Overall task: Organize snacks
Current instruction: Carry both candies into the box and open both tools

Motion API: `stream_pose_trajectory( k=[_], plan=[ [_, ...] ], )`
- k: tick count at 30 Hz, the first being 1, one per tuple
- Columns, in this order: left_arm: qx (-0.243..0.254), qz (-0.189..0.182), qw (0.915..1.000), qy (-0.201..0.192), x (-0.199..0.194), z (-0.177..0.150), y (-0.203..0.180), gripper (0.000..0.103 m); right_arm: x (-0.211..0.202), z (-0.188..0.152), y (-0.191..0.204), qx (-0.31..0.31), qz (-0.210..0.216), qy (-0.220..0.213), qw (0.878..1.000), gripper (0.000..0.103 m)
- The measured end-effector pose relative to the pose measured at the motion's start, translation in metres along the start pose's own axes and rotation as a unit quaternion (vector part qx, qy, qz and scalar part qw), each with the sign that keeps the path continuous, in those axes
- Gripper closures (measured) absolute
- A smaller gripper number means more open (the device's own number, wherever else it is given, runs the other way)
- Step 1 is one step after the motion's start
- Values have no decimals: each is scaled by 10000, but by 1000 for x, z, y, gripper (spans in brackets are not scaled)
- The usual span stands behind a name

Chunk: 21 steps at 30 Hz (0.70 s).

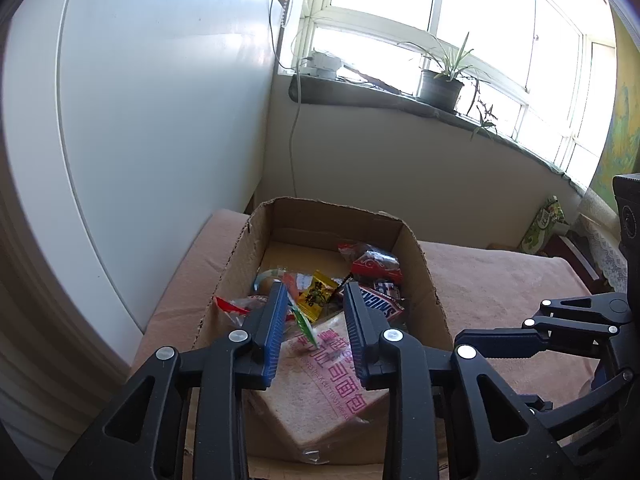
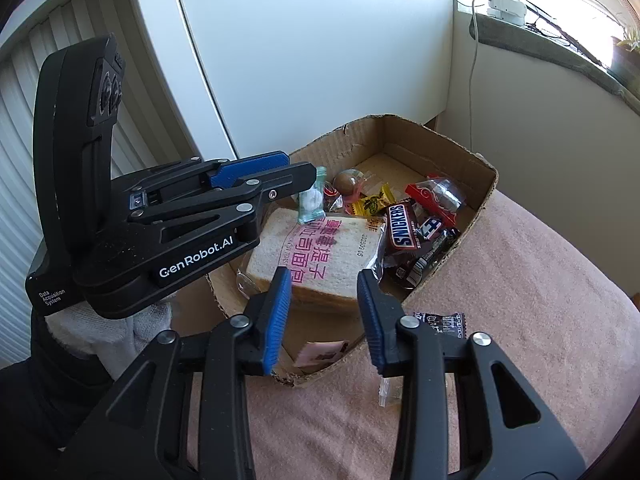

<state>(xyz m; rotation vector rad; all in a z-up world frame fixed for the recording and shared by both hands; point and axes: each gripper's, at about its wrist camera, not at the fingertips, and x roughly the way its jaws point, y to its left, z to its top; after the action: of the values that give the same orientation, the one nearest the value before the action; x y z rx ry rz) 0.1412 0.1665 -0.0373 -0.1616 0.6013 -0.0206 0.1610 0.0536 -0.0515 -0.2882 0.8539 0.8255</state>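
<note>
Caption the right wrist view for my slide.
Open right gripper above bagged bread in a cardboard box of snacks.

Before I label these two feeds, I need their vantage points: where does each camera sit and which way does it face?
Left wrist: on the left gripper, looking down into the box toward the window; its own fingers and the right gripper show.
Right wrist: on the right gripper, looking down at the box's near end; its fingers, the left gripper and a gloved hand show.
Shared: box, bread, Snickers.
</note>
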Motion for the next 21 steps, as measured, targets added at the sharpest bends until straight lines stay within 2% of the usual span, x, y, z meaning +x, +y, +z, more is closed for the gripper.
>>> stream_pose_trajectory(
  k=[1,3,5,7,12,21],
  plan=[
    [-15,10,10000,-20,-1,0,1,63,-1,0,0,-10,-30,-29,10000,43],
    [-30,22,10000,-42,-2,1,2,62,-3,0,1,-34,-91,-74,9999,38],
    [-42,49,10000,-62,-2,1,2,51,-4,0,0,-33,-125,-81,9999,31],
    [-40,62,9999,-78,-3,1,1,47,-4,-1,-2,-5,-157,-86,9998,27],
    [-30,99,9999,-114,-4,1,-1,41,-5,-3,-7,33,-218,-76,9997,22],
    [84,118,9998,-119,-3,1,-6,40,-12,-10,-17,80,-317,-102,9994,21]
  ],
)
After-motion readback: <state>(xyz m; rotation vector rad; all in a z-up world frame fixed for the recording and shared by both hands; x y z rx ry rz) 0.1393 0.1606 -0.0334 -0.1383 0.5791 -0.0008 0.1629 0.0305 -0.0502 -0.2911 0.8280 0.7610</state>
